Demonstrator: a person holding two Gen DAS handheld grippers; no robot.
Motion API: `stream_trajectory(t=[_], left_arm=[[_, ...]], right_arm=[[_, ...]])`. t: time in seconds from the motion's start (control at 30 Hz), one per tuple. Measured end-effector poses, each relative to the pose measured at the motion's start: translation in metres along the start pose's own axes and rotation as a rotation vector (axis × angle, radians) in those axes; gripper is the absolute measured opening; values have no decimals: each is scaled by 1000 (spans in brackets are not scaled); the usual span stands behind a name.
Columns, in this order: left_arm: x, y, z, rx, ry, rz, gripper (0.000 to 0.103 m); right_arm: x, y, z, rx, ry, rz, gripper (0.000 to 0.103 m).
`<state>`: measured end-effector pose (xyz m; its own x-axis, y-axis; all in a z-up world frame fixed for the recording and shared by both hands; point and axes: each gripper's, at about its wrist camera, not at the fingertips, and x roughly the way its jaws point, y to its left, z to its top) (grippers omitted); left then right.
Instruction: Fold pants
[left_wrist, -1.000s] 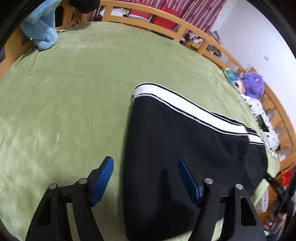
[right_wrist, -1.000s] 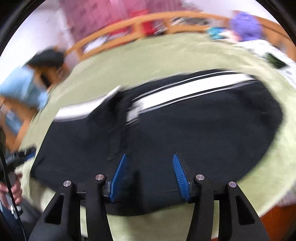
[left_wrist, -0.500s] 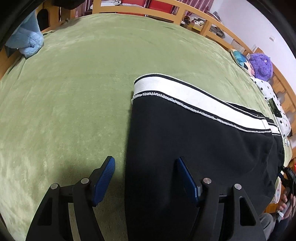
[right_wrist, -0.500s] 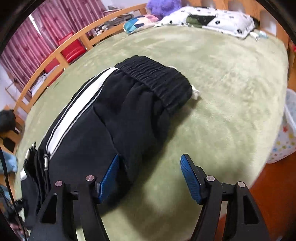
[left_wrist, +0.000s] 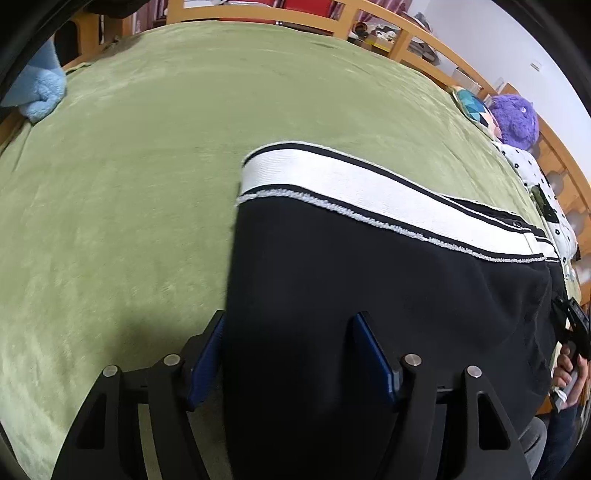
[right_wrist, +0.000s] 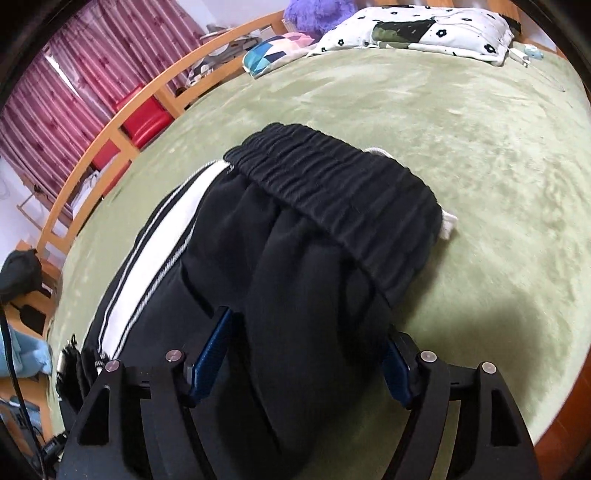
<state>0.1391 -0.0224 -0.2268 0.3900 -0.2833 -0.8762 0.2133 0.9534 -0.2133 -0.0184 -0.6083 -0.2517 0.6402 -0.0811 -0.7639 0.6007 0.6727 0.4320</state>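
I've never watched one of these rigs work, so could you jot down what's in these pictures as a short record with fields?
surface: green blanket on a wooden-railed bed
garment: black pants with a white side stripe, lying flat
waistband: gathered elastic, nearest the right tongs
left tongs: open, straddling the pants' edge
right tongs: open, jaws just widened, pants fabric between them
also there: purple plush toy, flowered pillow

I see black pants (left_wrist: 369, 295) with a broad white side stripe (left_wrist: 369, 192) edged in thin black and white lines, lying on a green blanket (left_wrist: 129, 203). My grippers' pads (right_wrist: 212, 350) are blue on black arms. At the far end sit a purple plush toy (left_wrist: 515, 118), a white pillow (right_wrist: 424, 27) with black flowers, and dark pink curtains (right_wrist: 74, 85). A light blue plush (left_wrist: 40, 92) is far left.
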Motion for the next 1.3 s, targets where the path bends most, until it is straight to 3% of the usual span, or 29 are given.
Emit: stream_trajectory(t=[0.07,0.1,0.17,0.2,0.23,0.3,0.4,0.6,0.7,0.8,0.93,1.0,1.03,1.1,1.17,1.2,1.3], left_arm=[[2,-1,2,3,6,-21,56],[3,-1,4,-1,7,-38,47],[0,2,5,-8,1,-63,30],[-2,3,6,-2,-6,-80,17],[-6,1,5,9,-14,-98,11],[-17,-2,5,34,-35,-104,10],[-41,7,10,8,-71,-158,9],[-87,43,15,-41,-121,-224,10],[-112,56,13,5,-165,-121,10],[-136,92,14,-30,-185,-65,10],[-146,130,11,-60,-197,46,11],[-130,142,6,-94,-156,48,14],[-124,145,3,-104,-139,68,21],[-111,143,-5,-118,-105,202,25],[-112,137,-12,-114,-108,249,26],[-115,135,-17,-113,-115,235,29],[-131,123,-38,-104,-158,204,54]], right_arm=[[4,4,4,0,-8,-13,68],[6,5,6,-1,-12,-19,64],[6,7,7,-9,-26,-19,52],[3,8,7,-14,-32,-6,41],[-1,10,8,-19,-34,13,32],[-13,22,7,-49,-52,1,25],[-37,49,5,-125,-104,-35,20],[-84,104,9,-151,-163,45,19],[-99,141,-5,-210,-162,116,19],[-104,171,-31,-247,-127,193,19],[-87,187,-70,-273,-51,228,19],[-73,180,-83,-268,-12,197,21],[-66,172,-89,-255,11,159,26],[-50,151,-98,-220,108,119,33],[-46,134,-106,-178,187,108,35],[-52,130,-111,-184,181,89,39],[-79,134,-118,-270,103,16,46]])
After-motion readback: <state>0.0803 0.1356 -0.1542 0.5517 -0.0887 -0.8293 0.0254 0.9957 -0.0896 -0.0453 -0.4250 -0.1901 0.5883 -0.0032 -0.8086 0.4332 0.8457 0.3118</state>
